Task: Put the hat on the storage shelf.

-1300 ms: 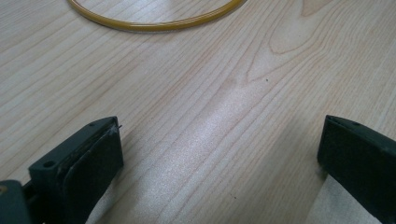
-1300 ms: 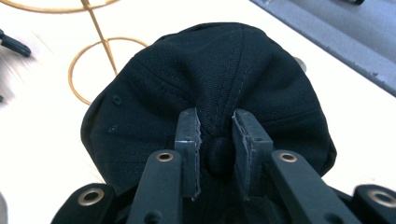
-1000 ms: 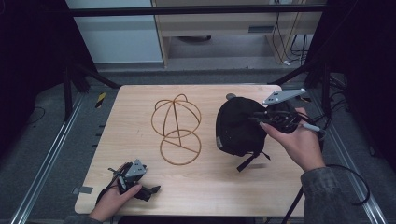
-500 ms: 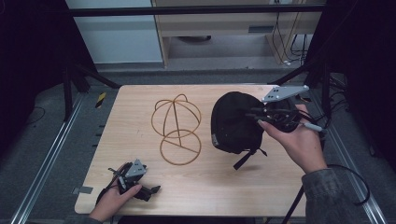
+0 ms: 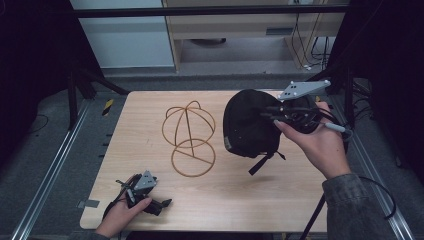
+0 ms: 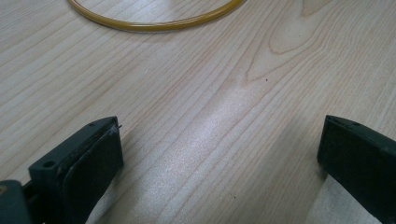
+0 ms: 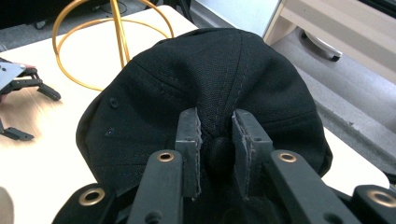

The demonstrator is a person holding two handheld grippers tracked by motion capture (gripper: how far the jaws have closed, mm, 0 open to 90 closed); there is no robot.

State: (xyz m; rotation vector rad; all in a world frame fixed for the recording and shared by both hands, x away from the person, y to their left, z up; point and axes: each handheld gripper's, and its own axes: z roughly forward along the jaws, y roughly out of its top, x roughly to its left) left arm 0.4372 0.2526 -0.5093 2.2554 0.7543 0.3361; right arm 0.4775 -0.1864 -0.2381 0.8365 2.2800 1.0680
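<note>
My right tongs (image 7: pixel 216 140) pinch the top button of the black cap (image 7: pixel 210 93), both pads pressed against the little knob where the crown seams meet. From the high view, the cap (image 5: pixel 247 122) hangs clear of the surface (image 5: pixel 260 200) at its right side, crown toward my right hand (image 5: pixel 320 145), with a strap dangling below the rim (its shadow falls on the wood underneath). The cap is just beside the gold wire stand (image 5: pixel 189 137), which sits upright near the middle of the surface on its ring base; the two are close but apart. The same stand (image 7: pixel 109 32) shows beyond the cap in the right gripper view.

My left tongs (image 5: pixel 150 200) rest low at the near left corner of the surface, in my left hand (image 5: pixel 122 212), well apart from the cap. The left gripper view has them spread wide (image 6: pixel 219 158) with bare wood between the pads, and an arc of the stand's base ring (image 6: pixel 154 23) lies ahead.
</note>
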